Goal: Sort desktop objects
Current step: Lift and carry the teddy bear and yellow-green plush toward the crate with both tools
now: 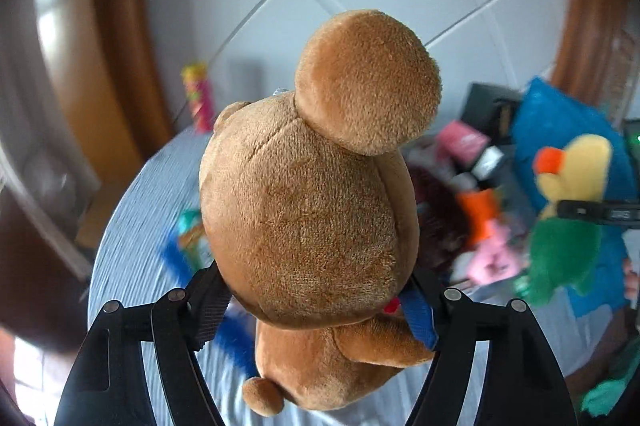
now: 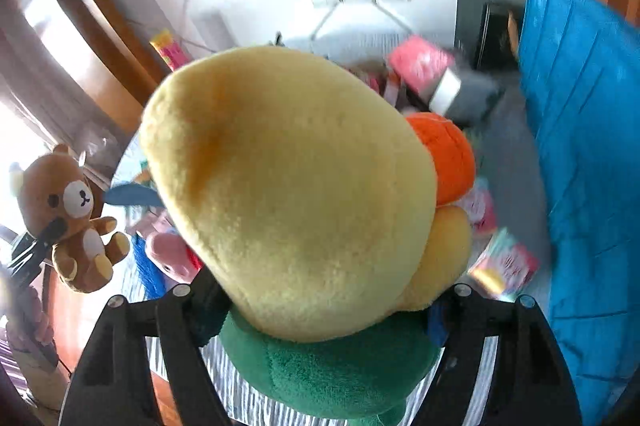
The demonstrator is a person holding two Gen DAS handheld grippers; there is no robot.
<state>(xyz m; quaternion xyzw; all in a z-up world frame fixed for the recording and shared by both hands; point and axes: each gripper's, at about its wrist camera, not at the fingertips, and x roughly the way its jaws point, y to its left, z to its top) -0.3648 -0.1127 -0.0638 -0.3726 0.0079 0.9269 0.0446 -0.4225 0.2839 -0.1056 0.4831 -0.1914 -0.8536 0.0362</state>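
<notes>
Left wrist view shows the left gripper point(image 1: 316, 310) clenched on a brown plush bear point(image 1: 308, 218), its jaws pinching the toy at the neck, held in the air above the striped surface point(image 1: 132, 226). Right wrist view shows the right gripper point(image 2: 324, 310) likewise grasping a yellow-headed duck plush point(image 2: 288, 194) at the join of head and green body, also lifted clear. Each toy appears in the other camera: the bear point(image 2: 68, 214) far left, the duck point(image 1: 568, 214) at right, so the two are well apart. The likeliest trouble, I judge, is slippage: soft plush compresses, and a heavy head above a narrow grip could pivot or slide out if swung quickly. Each toy also fills its own camera, hiding the landing spot below, so a blind placement could knock the clutter. The far middle of the surface is crowded with a pink box point(image 2: 420, 66), a pink plush point(image 2: 172, 258) and small packets, and a blue cloth point(image 2: 584, 154) walls the right side; freer room seems to lie on the near striped area.
</notes>
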